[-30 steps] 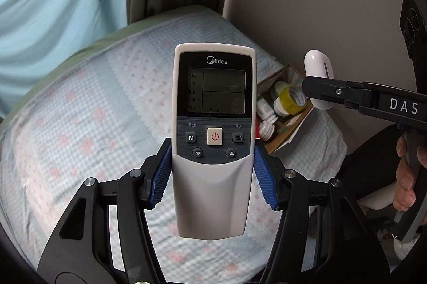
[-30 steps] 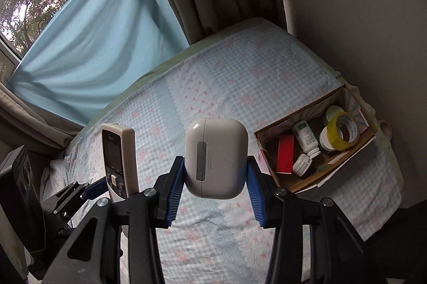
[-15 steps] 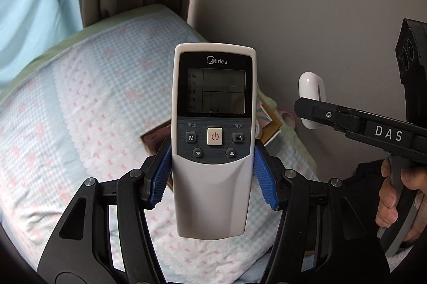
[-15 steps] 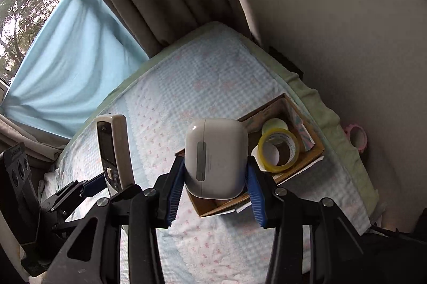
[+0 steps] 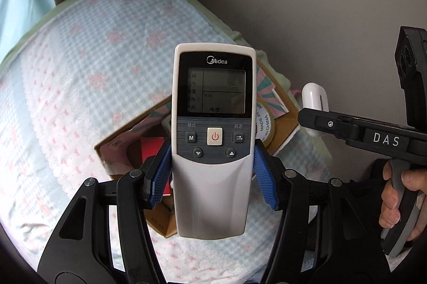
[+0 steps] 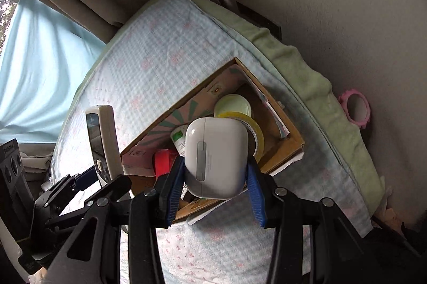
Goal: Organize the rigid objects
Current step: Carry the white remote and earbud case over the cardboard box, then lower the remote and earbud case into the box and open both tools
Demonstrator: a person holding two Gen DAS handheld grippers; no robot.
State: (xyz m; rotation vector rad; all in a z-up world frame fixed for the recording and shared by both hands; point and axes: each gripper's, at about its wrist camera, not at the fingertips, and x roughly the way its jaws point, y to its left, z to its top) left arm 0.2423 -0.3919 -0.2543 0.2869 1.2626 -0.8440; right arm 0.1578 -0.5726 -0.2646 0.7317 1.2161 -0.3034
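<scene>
Two items remain unplaced: your left gripper point(image 5: 213, 171) clamps the white-and-grey Midea remote control point(image 5: 213, 139) above the open cardboard box point(image 5: 112, 153), while your right gripper point(image 6: 216, 182) grips the white rounded earbud case point(image 6: 216, 158) over that box point(image 6: 291, 134), already holding bottles and tape.

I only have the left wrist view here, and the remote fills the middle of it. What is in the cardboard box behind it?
Observer: The right wrist view shows the cardboard box open, with a yellow tape roll, a round pale lid, a green-labelled bottle and a red item inside.
Operator: What exactly is the right gripper carrying?
Observer: A white earbud-style case, clamped between the right gripper pads above the box.
Operator: Anything off the bed?
Observer: A pink ring-shaped object sits beyond the mattress edge by the wall.
</scene>
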